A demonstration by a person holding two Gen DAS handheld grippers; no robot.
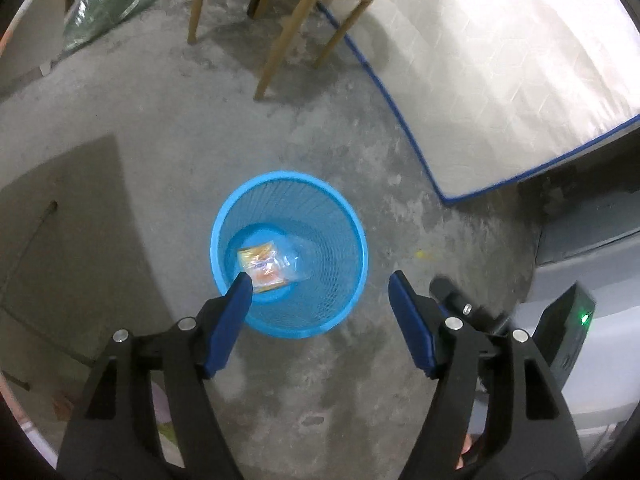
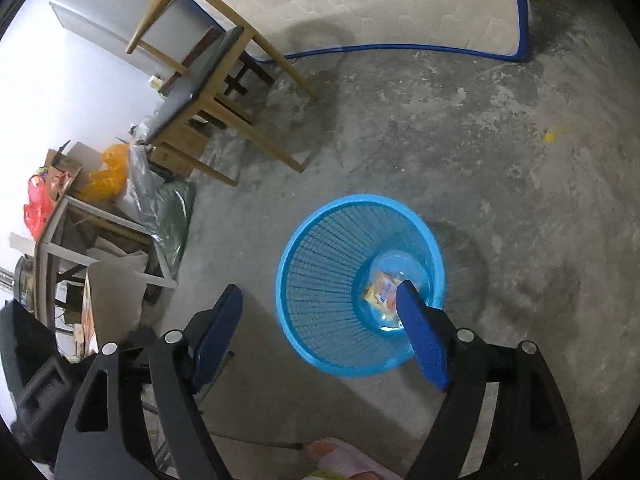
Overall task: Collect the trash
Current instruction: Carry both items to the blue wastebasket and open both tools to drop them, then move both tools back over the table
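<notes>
Blue mesh bin point(image 1: 289, 258) upright on concrete floor point(image 1: 160, 120); orange wrapper point(image 1: 262, 266) and a clear plastic piece, hard to make out, lie at its bottom. Left gripper point(image 1: 320, 292) and right gripper point(image 2: 320, 300) above it, fingers spread wide, nothing held; one right finger point(image 2: 420, 336) hides part of the wrapper.

I saw the blue plastic mesh wastebasket point(image 1: 289, 257) standing on the bare concrete floor point(image 1: 168, 128), a yellow snack wrapper point(image 1: 262, 266) inside, the wooden chair point(image 1: 304, 4) farther off, the blue-edged white mattress point(image 1: 500, 72) right.

The round blue plastic mesh wastebasket point(image 1: 289, 257) stands upright on the concrete floor. A crumpled clear-and-orange plastic wrapper point(image 1: 269, 263) lies flat at its bottom.
</notes>
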